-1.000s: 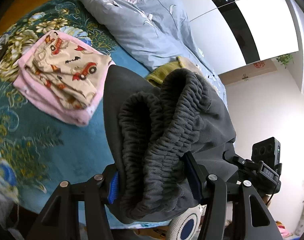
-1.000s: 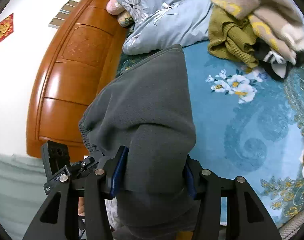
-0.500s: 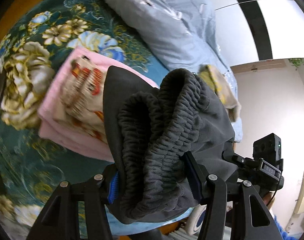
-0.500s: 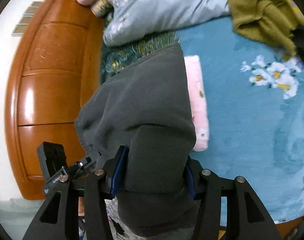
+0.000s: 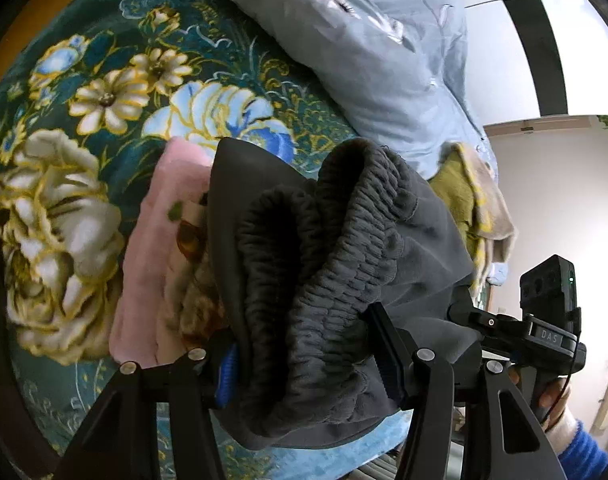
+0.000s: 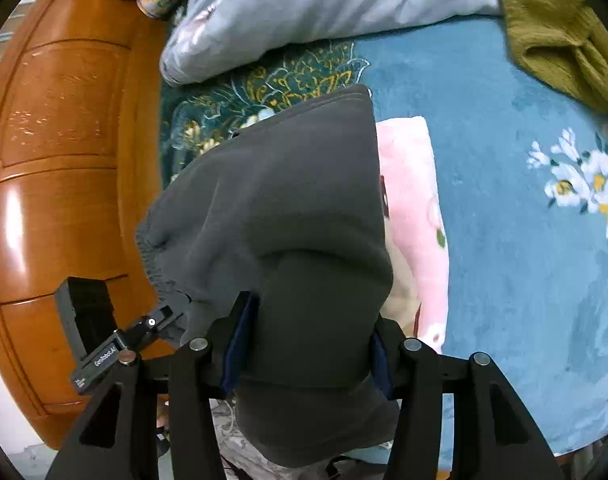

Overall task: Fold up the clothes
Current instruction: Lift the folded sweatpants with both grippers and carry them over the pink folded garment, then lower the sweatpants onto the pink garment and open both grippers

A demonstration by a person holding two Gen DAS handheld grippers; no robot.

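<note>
Above the bed (image 5: 103,64), a folded dark grey fleece garment (image 5: 344,264) is held between both tools. Left tool (image 5: 310,364): fingers pressed onto the ribbed, gathered elastic waistband end, bunched into thick rolls; blue pad (image 5: 227,372) seen on one finger. Right tool (image 6: 304,344): fingers clamped on the smooth, matte folded end of the same garment (image 6: 287,216), which is draped forward in a blunt wedge shape. Directly below the grey garment, a folded pink plush item (image 5: 155,248) with a cream printed panel is lying on the bed; the same item (image 6: 416,208) is seen from the right wrist as a soft rectangular stack partly covered by the grey fleece. Whether the grey garment is touching the pink stack cannot be told. Bed surface: velvety teal blanket with large cream, blue and gold flowers, plainer light blue field (image 6: 504,264) toward the right. A pale blue-grey quilt (image 5: 384,48) with faint floral print is bunched along the far side. An olive knit garment (image 6: 556,28), crumpled, lies near the quilt, with a beige fuzzy piece (image 5: 492,208) beside it. A glossy orange-brown wooden headboard (image 6: 63,152) with raised panels is at the bed's end. In the left wrist view, a hand (image 5: 552,400) with a blue fuzzy sleeve (image 5: 580,456) is seen gripping the right tool's handle.
</note>
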